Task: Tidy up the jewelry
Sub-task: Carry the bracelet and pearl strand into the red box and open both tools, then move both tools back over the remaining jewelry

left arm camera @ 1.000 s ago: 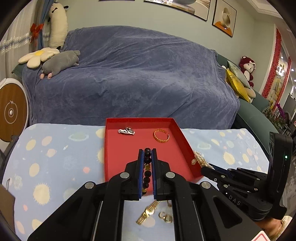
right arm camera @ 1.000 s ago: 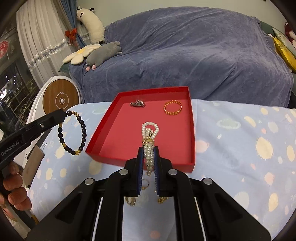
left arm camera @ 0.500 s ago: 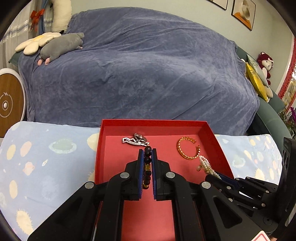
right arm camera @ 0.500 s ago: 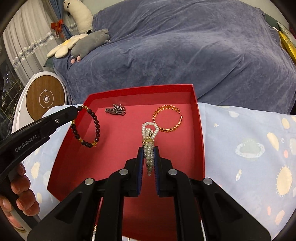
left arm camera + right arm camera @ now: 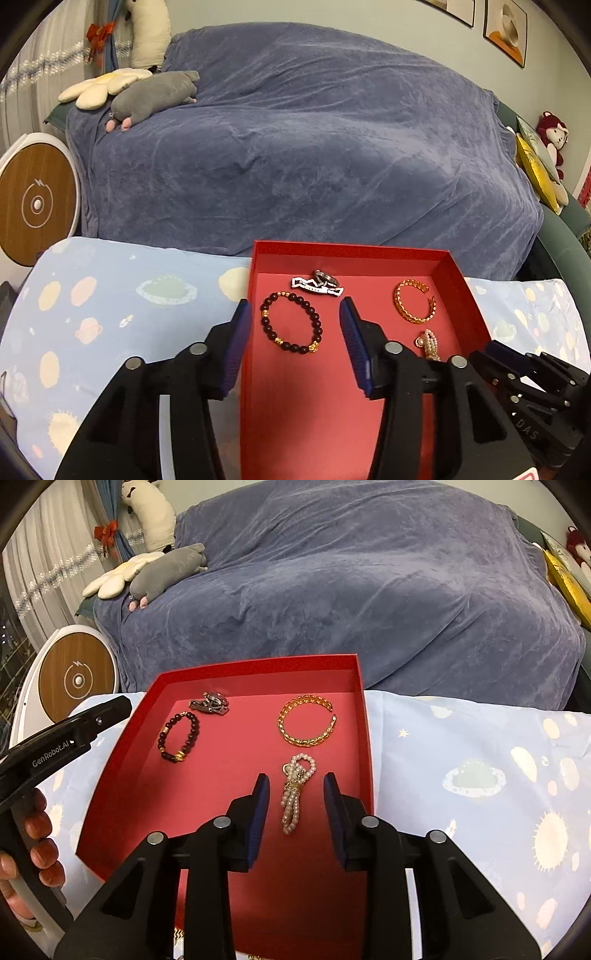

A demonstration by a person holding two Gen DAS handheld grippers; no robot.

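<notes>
A home living room is shown: a sofa [image 5: 314,147] is draped in a blue-grey throw, plush toys [image 5: 155,96] are laid on it, framed pictures [image 5: 506,29] are hung on the wall, and curtains [image 5: 48,554] are drawn beside it.

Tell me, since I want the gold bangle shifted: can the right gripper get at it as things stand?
Probably yes. The right gripper is open above the red tray, its jaws having just opened off the pearl bracelet. The gold bangle lies just beyond, uncovered, apart from the pearls.
</notes>
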